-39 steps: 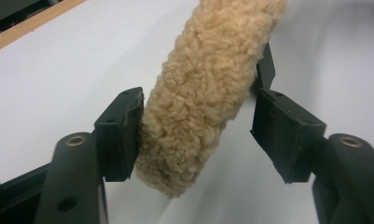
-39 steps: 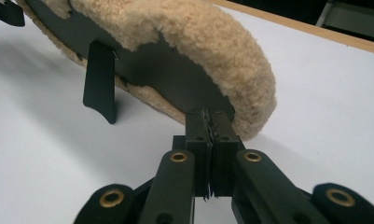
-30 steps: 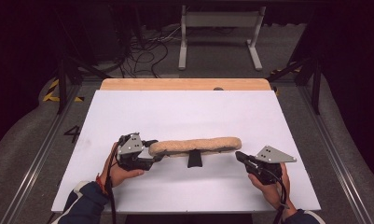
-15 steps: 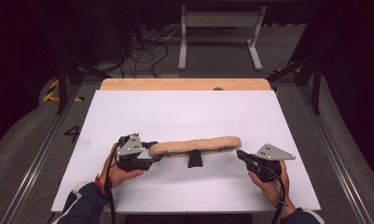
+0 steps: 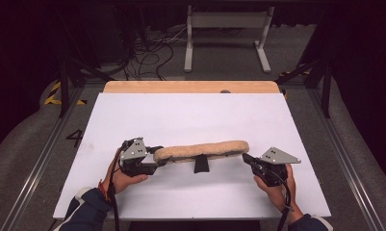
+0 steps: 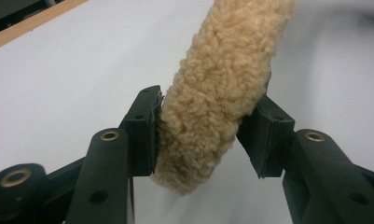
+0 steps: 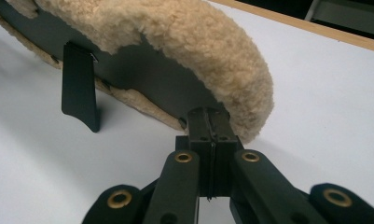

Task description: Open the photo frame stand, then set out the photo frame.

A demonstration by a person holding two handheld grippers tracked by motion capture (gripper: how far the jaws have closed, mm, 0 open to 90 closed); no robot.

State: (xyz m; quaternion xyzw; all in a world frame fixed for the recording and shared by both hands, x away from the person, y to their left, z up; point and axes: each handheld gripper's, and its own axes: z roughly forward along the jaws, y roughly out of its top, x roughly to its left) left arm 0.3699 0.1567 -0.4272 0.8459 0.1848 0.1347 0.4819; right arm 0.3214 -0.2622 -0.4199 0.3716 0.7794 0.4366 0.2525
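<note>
A long tan fleece pad with a dark inner lining stretches across the white table between my two grippers. A black strap tab hangs from its middle down to the table. My left gripper is shut on the pad's left end, and its pads press into the fleece from both sides. My right gripper is at the pad's right end. Its jaws are closed tight together and seem to pinch the thin lower edge of the lining.
The white sheet covers a wooden table whose far edge is bare. A metal stand and cables lie on the floor beyond. Rails run along both sides of the table.
The right gripper has shifted very slightly at the pad's right end. The pad and the left gripper have stayed in place.
</note>
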